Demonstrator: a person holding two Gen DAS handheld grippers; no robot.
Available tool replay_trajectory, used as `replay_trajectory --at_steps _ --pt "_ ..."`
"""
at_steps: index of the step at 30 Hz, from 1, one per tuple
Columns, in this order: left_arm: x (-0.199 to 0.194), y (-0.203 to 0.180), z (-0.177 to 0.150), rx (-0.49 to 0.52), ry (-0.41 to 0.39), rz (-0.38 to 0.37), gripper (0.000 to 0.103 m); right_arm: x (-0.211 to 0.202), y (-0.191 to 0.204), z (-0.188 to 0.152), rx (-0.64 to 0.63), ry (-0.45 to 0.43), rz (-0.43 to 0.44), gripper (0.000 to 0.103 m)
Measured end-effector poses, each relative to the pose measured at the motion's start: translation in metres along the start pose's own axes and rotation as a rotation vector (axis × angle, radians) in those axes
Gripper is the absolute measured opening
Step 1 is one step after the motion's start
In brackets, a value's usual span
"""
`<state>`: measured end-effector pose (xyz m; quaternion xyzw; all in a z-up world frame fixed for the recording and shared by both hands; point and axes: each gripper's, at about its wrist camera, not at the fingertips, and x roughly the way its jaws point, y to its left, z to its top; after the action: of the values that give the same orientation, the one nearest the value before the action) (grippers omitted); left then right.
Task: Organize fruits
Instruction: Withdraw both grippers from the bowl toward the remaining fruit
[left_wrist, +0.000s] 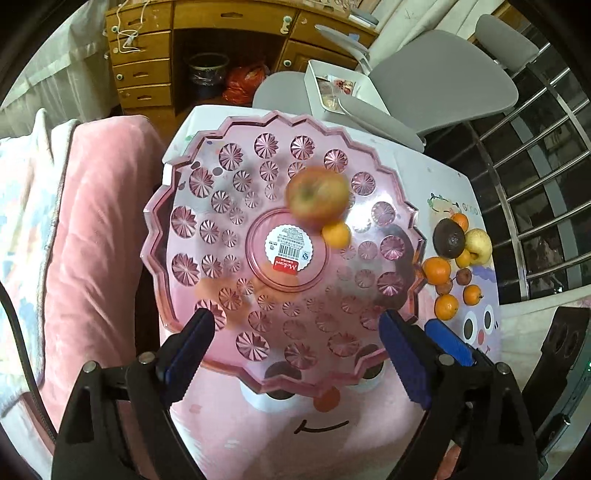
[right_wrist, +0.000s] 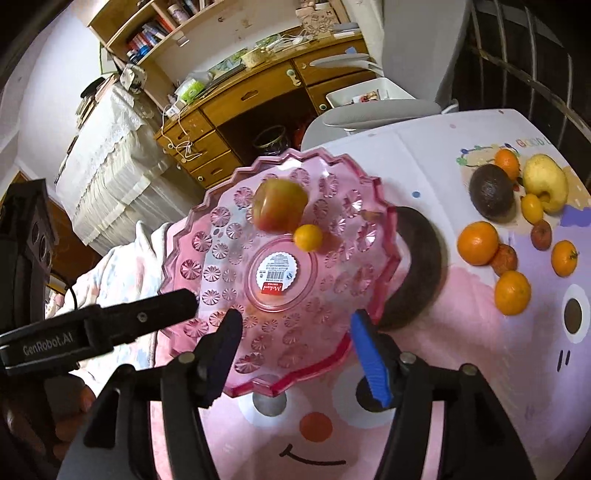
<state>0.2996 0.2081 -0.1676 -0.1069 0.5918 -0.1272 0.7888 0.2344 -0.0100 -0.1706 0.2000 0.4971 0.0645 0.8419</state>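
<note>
A pink scalloped plastic fruit plate (left_wrist: 221, 295) (right_wrist: 332, 295) sits on the table's left part. A blurred red-yellow apple (left_wrist: 318, 198) (right_wrist: 280, 205) and a small orange fruit (left_wrist: 336, 235) (right_wrist: 308, 238) lie in it at the far side. My left gripper (left_wrist: 295, 332) is open over the plate's near rim. My right gripper (right_wrist: 295, 336) is open over the plate's near right rim; it shows in the left wrist view (left_wrist: 447, 341). Loose fruits lie to the right: a dark avocado (left_wrist: 448, 238) (right_wrist: 491, 192), a yellow apple (left_wrist: 479, 246) (right_wrist: 546, 181), several oranges (left_wrist: 437, 270) (right_wrist: 478, 243).
The tablecloth (left_wrist: 314, 435) (right_wrist: 461, 369) is pink with a cartoon face. A pink blanket (left_wrist: 92, 221) lies left of the table. A grey chair (left_wrist: 436, 85) with a white tray (left_wrist: 332, 88) stands behind; a wooden desk (left_wrist: 184, 44) is further back. A metal railing (left_wrist: 546, 184) runs at right.
</note>
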Motion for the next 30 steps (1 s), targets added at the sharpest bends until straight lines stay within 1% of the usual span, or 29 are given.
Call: replay_trajectory --at_steps 5,9,12,22,27,30 --pt "-0.006 -0.014 -0.012 -0.011 -0.011 0.008 0.09 -0.01 -0.021 -0.006 0.037 0.016 0.014 0.063" --pt "-0.01 -0.032 -0.026 -0.009 -0.014 0.019 0.09 -0.02 -0.041 -0.009 0.064 0.04 0.019 0.063" --pt "-0.011 -0.048 -0.037 -0.008 -0.013 0.026 0.09 -0.028 -0.059 -0.012 0.089 0.063 0.02 0.067" --pt "-0.006 -0.109 -0.068 -0.036 0.001 0.031 0.09 -0.056 -0.141 -0.009 0.244 0.149 0.005 0.069" --pt "0.002 -0.137 -0.077 -0.06 0.01 0.025 0.09 -0.067 -0.179 0.001 0.285 0.185 -0.018 0.07" --pt "0.012 -0.156 -0.079 -0.07 0.02 0.027 0.09 -0.071 -0.2 0.007 0.288 0.205 -0.03 0.07"
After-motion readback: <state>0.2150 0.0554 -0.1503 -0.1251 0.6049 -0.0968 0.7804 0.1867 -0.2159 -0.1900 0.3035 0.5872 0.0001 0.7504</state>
